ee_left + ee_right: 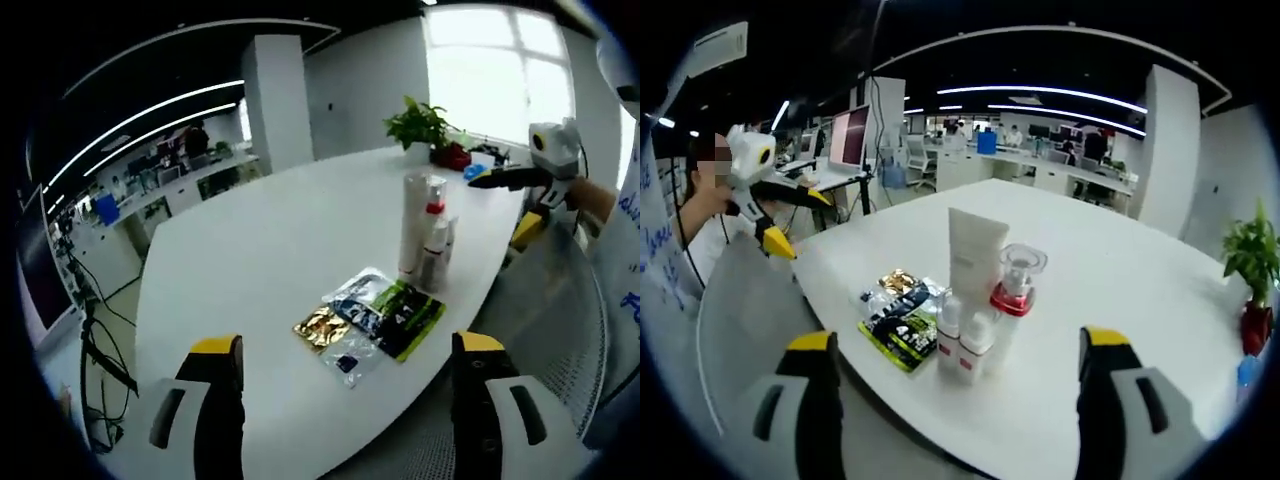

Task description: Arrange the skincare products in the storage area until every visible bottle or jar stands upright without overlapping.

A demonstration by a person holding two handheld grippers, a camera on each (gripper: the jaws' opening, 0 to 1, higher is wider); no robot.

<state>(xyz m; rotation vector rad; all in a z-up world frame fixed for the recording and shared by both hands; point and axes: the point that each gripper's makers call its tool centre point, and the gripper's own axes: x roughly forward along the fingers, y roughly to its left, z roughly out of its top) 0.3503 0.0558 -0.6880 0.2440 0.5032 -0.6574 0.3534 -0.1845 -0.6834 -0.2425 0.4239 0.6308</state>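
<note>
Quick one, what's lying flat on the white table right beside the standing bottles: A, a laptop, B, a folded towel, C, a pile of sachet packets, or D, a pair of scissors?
C: a pile of sachet packets lies flat on the table next to the upright bottles.

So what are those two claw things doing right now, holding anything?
Left gripper: open, holding nothing.
Right gripper: open, holding nothing.

White table (260,250): large, rounded edge. Potted plant (425,127): green leaves, red pot, at the table's far end beside the window (495,70). Foil sachets (372,320): gold, green-black and clear packets, fanned flat near the table edge. Office desks with monitors (845,140): behind.
</note>
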